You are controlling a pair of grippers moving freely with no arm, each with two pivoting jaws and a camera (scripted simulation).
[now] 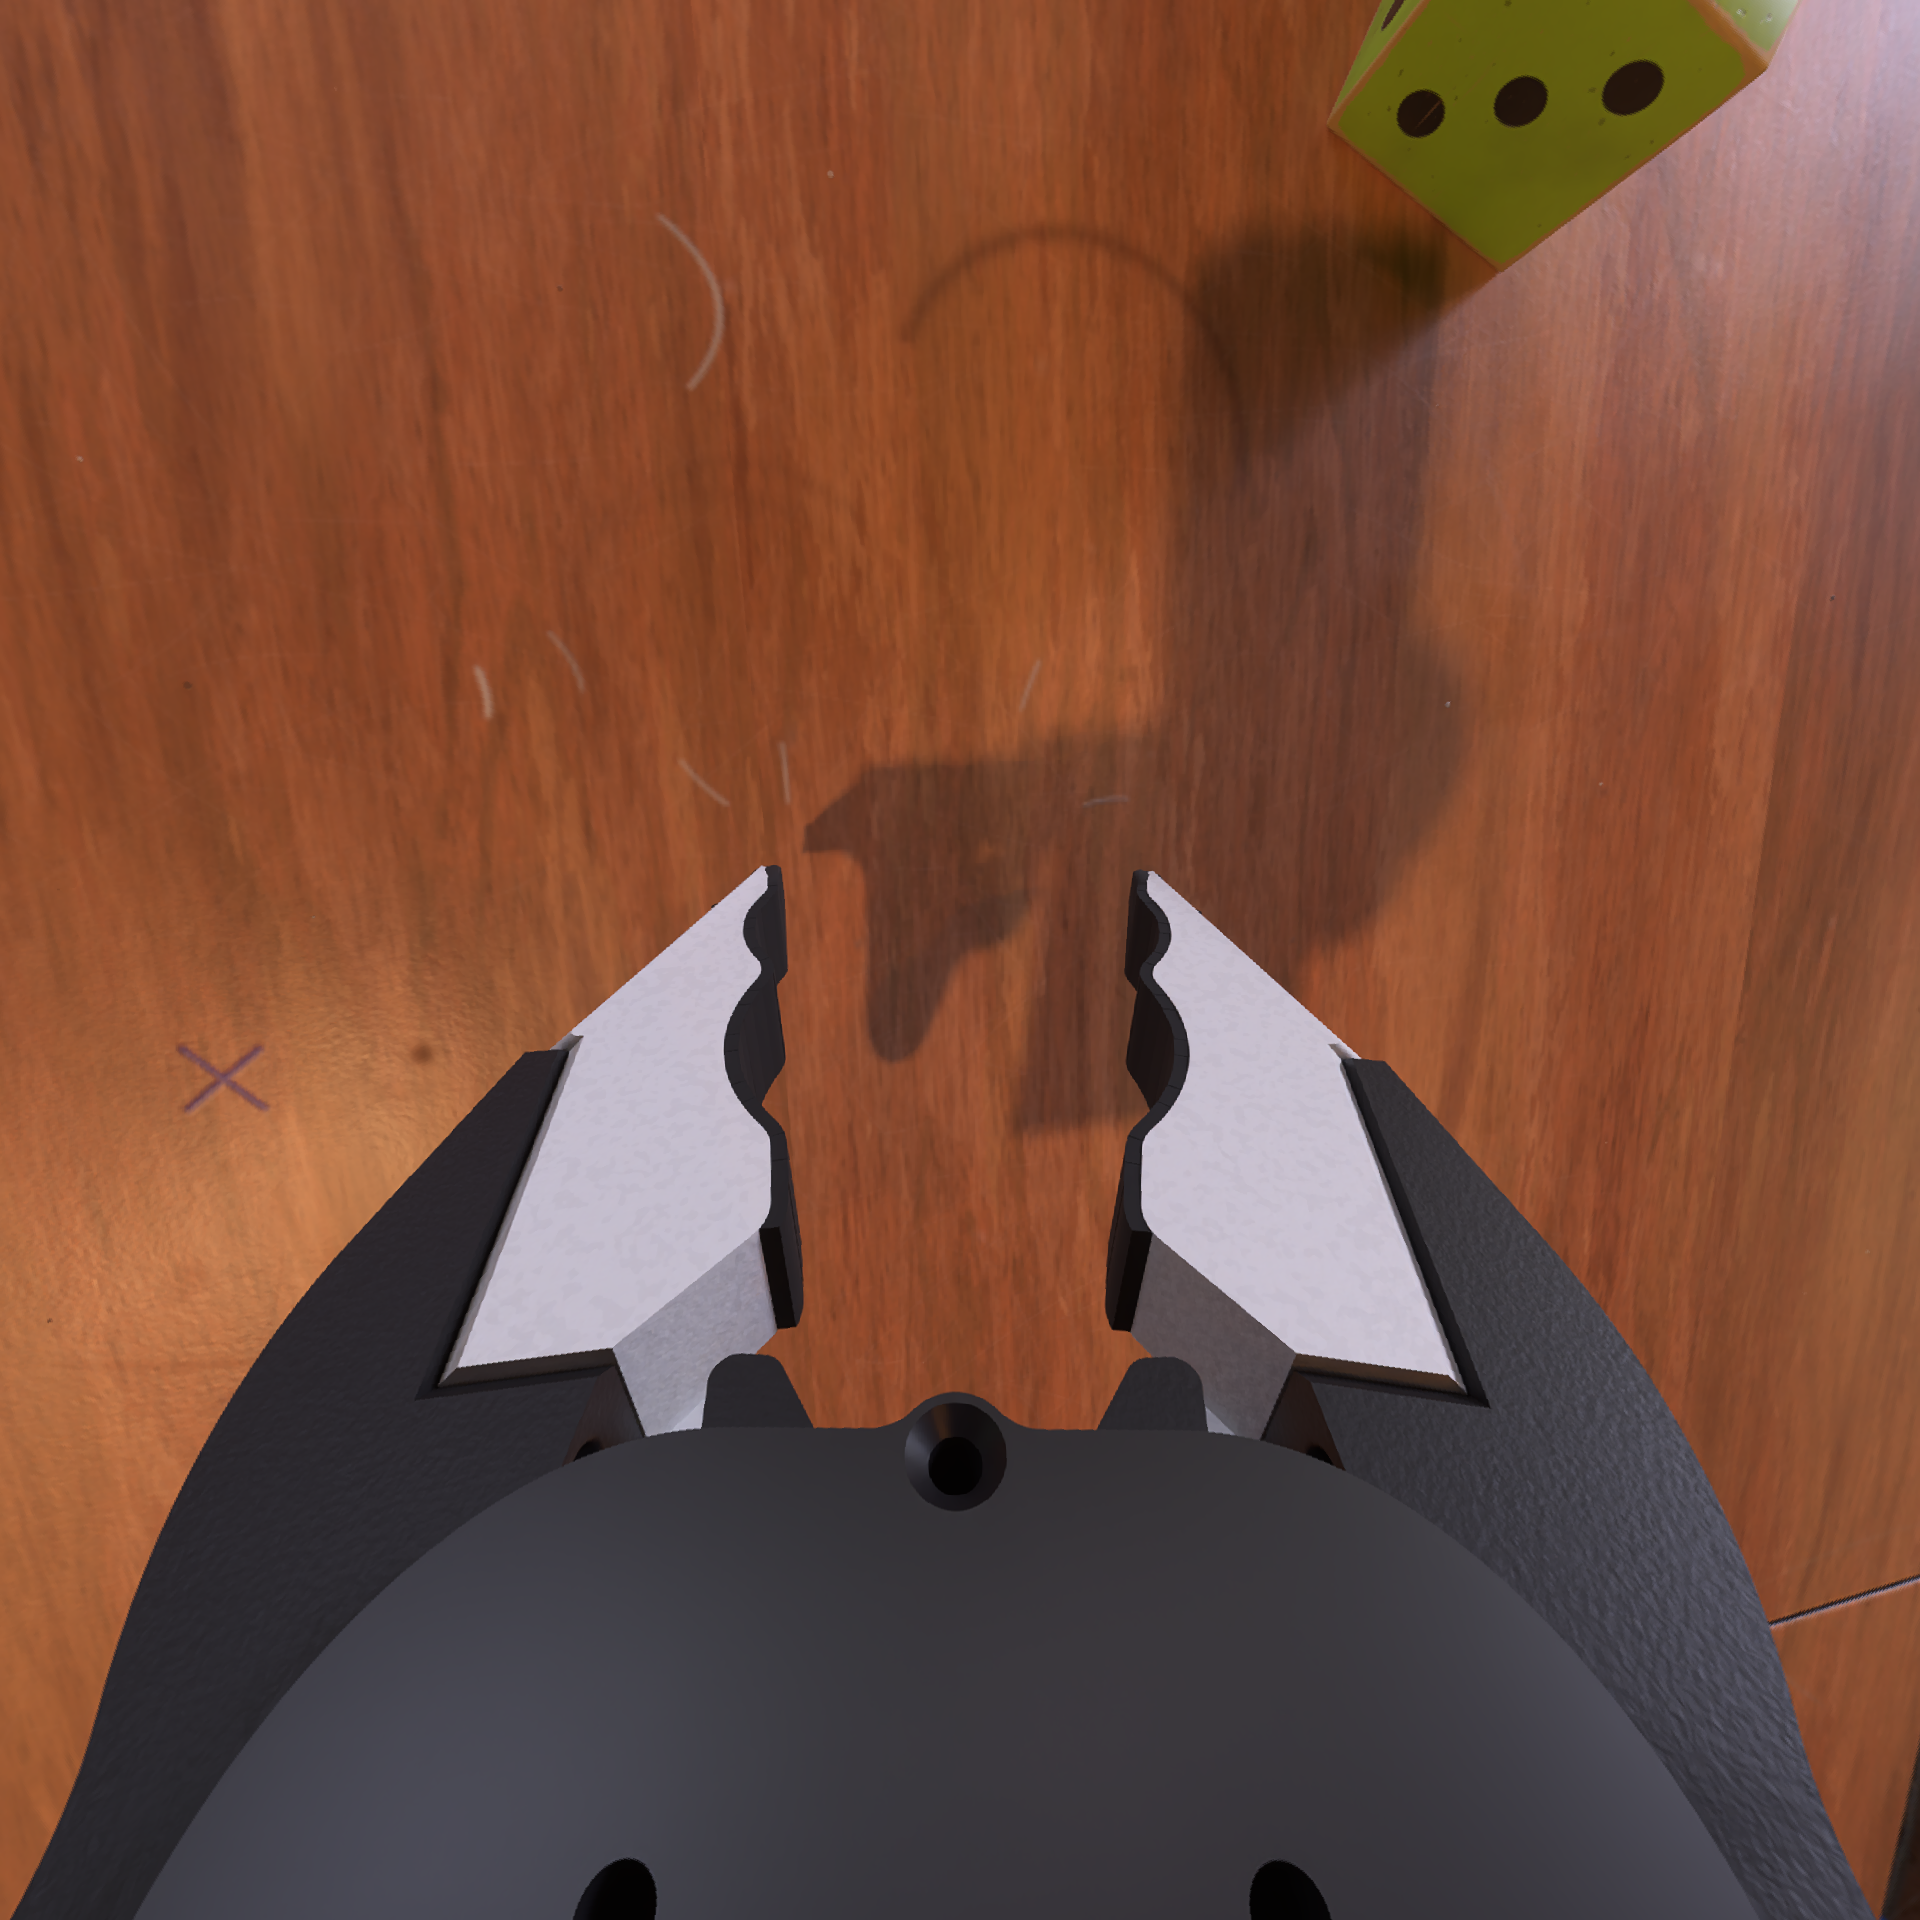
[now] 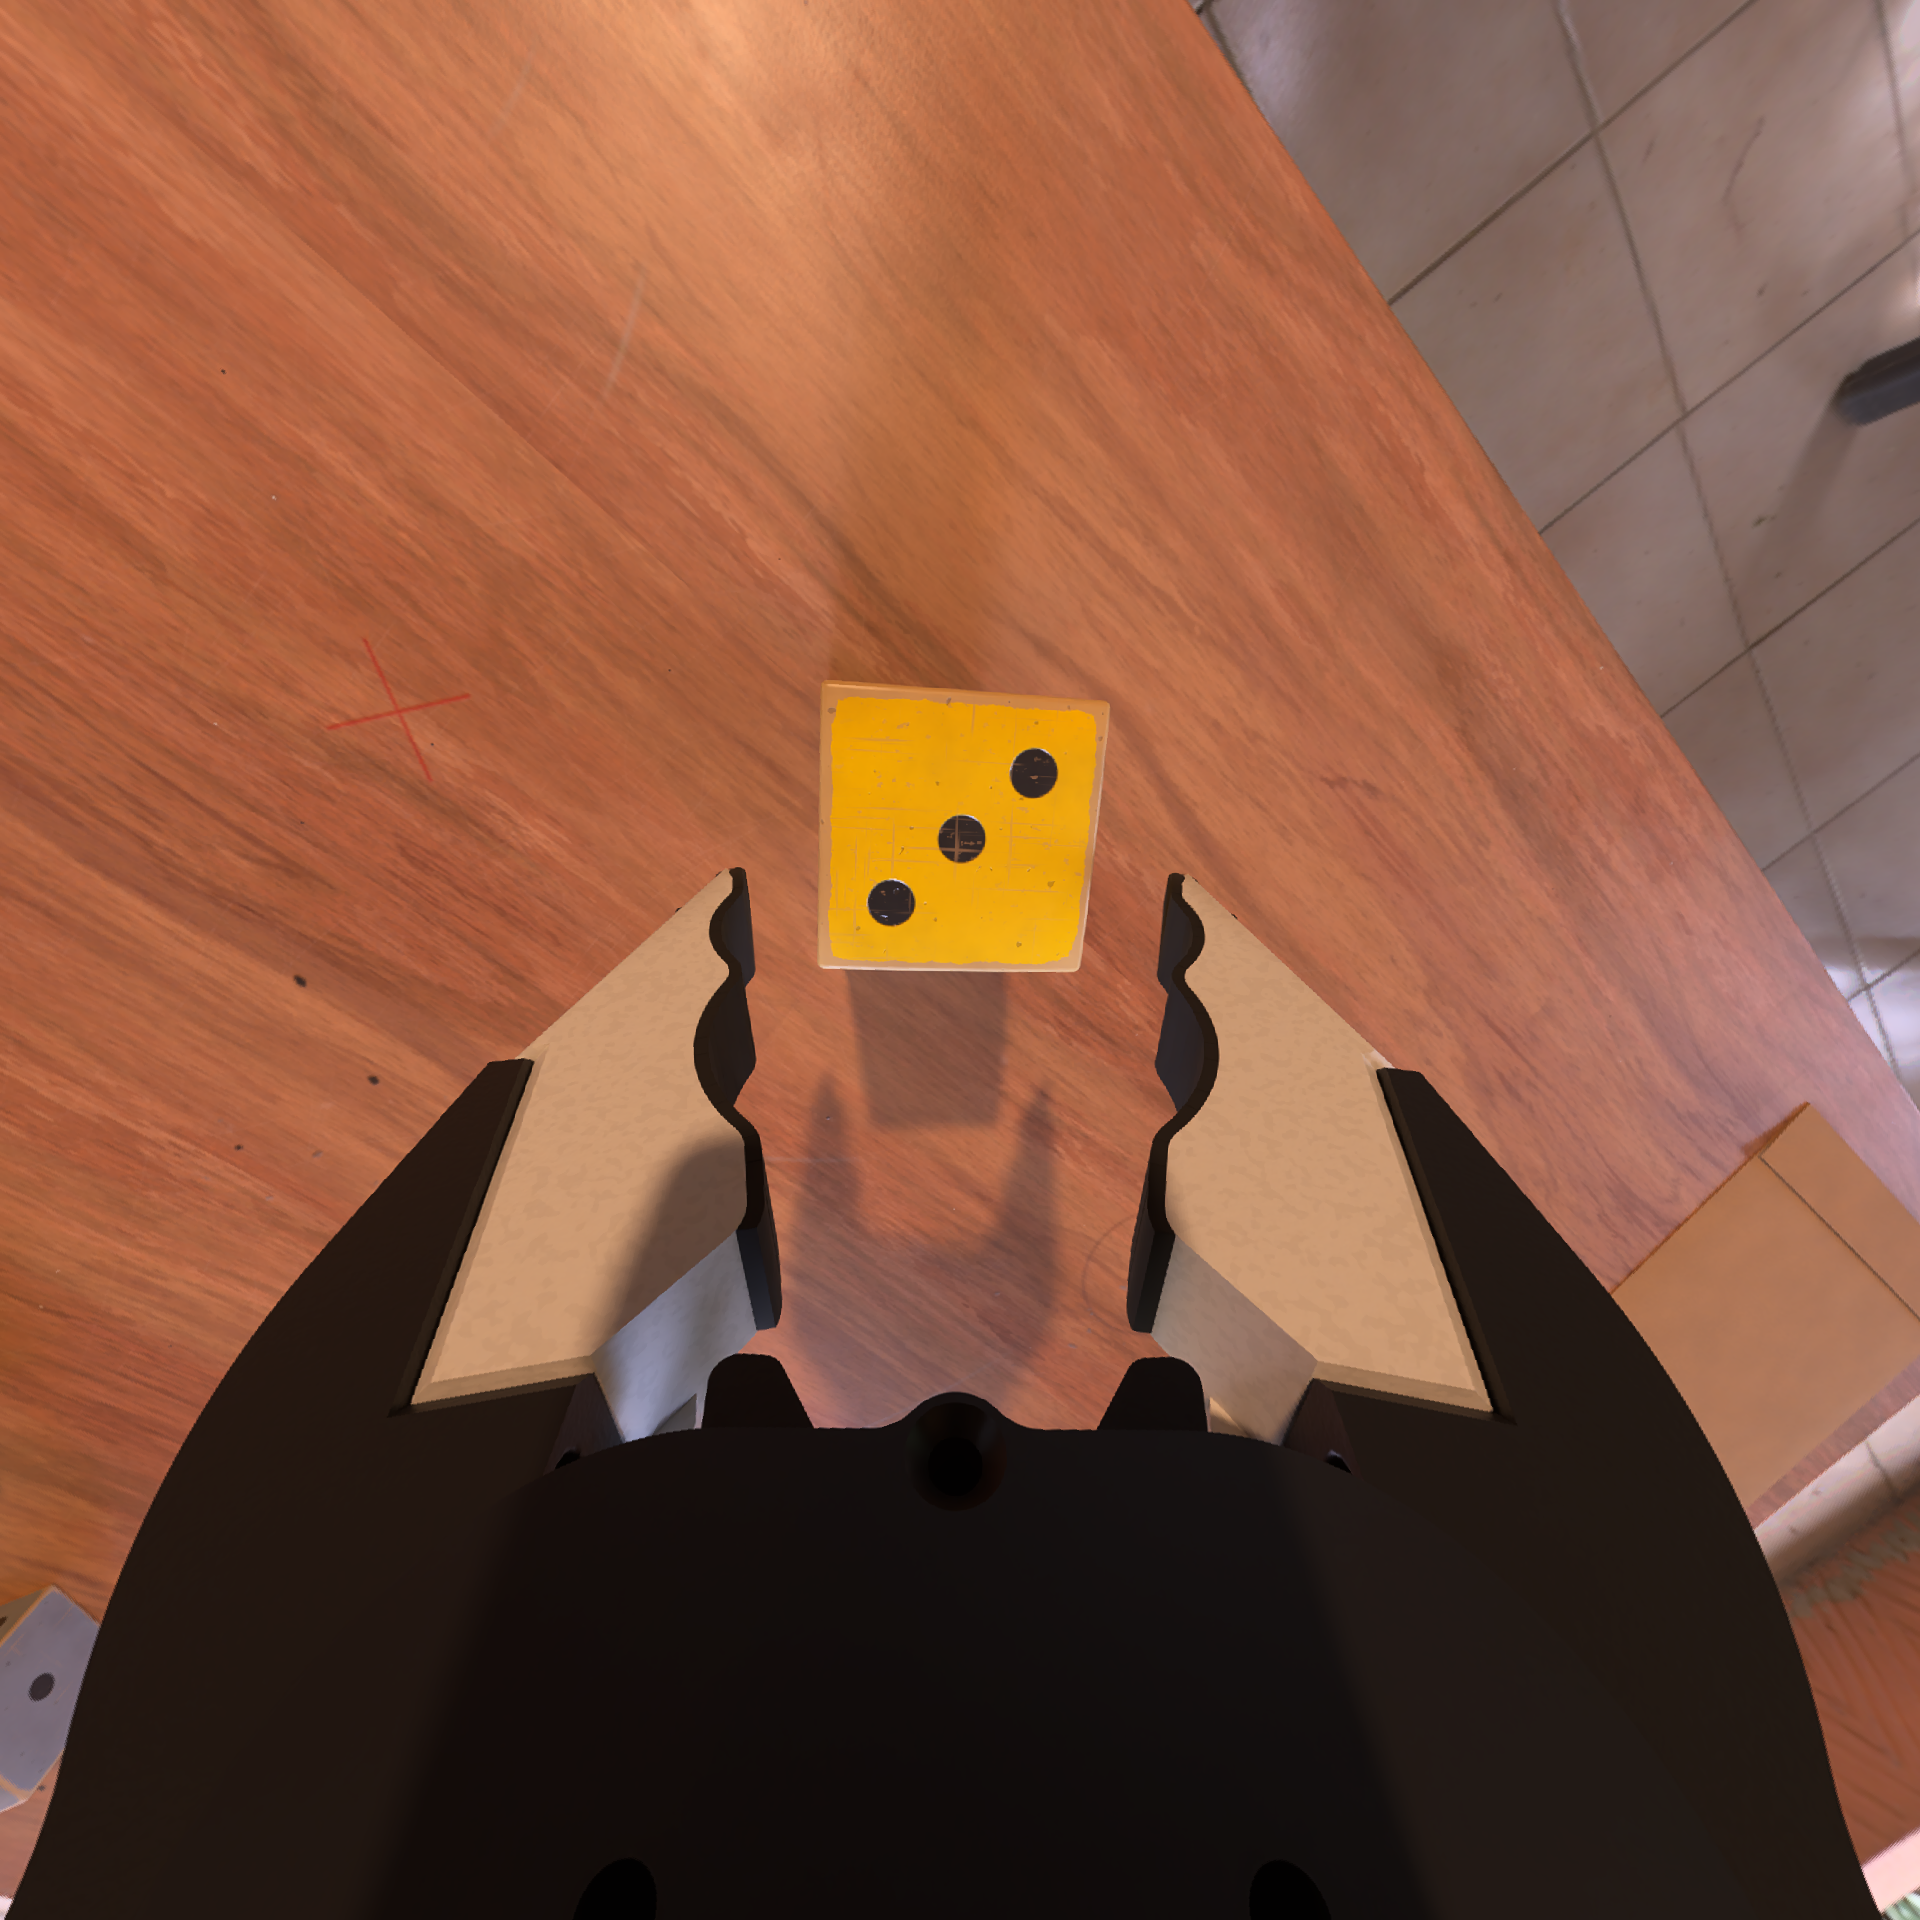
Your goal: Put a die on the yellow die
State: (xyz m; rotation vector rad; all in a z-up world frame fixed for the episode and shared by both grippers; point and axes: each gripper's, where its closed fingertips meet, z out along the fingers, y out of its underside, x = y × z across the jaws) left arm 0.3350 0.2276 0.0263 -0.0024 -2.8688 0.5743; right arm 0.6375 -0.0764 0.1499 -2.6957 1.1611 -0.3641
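1. Left gripper (image 1: 956,873): fingers apart, nothing between them, above bare wooden worktop (image 1: 416,520).
2. Green die (image 1: 1538,114): on the worktop, ahead and right of the left gripper, well apart.
3. Right gripper (image 2: 956,875): fingers apart, empty.
4. Yellow die (image 2: 961,826): on the worktop, three pips up, just beyond the right fingertips.
5. Grey die (image 2: 36,1683): lower-left edge, partly hidden.

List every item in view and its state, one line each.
left gripper: open, empty, above bare wood.
right gripper: open, empty, above the yellow die.
yellow die: flat on the table, three pips up, nothing on it.
green die: on the table, three-pip face showing.
grey die: at frame edge, partly hidden.
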